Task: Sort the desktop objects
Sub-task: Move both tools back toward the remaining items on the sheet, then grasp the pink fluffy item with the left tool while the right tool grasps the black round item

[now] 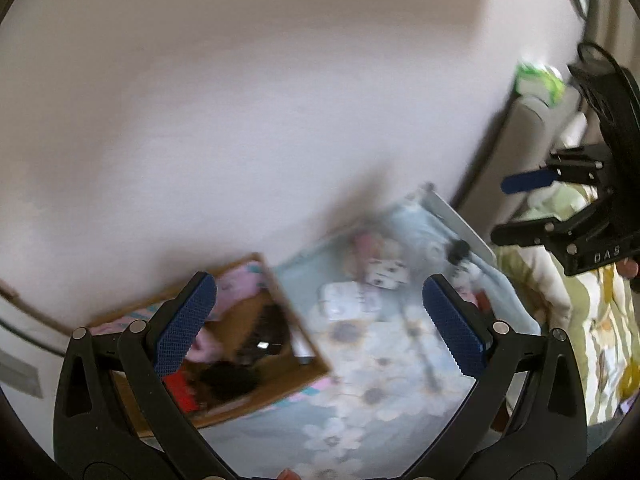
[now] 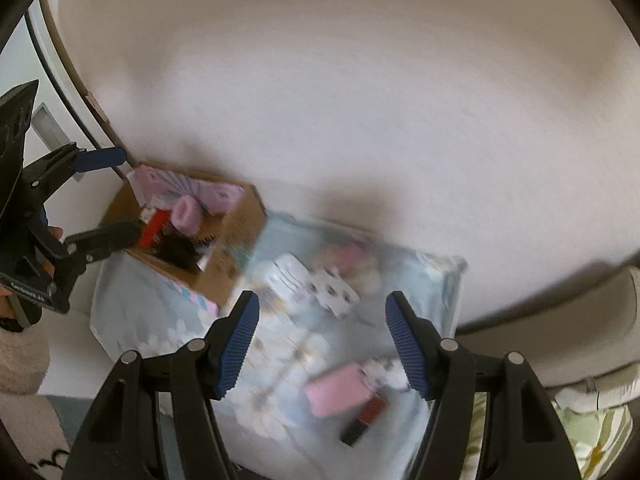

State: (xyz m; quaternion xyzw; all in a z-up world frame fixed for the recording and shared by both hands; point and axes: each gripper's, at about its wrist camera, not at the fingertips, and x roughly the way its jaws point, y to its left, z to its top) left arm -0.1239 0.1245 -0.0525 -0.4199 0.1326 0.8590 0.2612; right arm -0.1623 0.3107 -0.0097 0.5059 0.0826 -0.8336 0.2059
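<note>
Both views are motion-blurred. A small table under a blue floral cloth (image 1: 360, 400) (image 2: 132, 320) carries an open cardboard box (image 1: 308, 364) (image 2: 236, 236) with pink, red and black items inside. Loose on the cloth lie a white adapter (image 2: 288, 276) (image 1: 346, 300), a white dotted cube (image 2: 334, 290) (image 1: 386, 274), a pink case (image 2: 338, 394) and a red-and-black tube (image 2: 366, 418). My left gripper (image 1: 320, 320) (image 2: 102, 200) hangs open above the box's right edge. Over the loose items, my right gripper (image 2: 323, 344) (image 1: 520, 208) is open too. Neither holds anything.
A plain pale wall (image 1: 240, 100) fills the background behind the table. A grey padded edge (image 1: 516, 148) and green-patterned bedding (image 1: 600, 340) lie to the right. At the left stand a door frame (image 2: 52, 40) and a person's fleecy sleeve (image 2: 20, 360).
</note>
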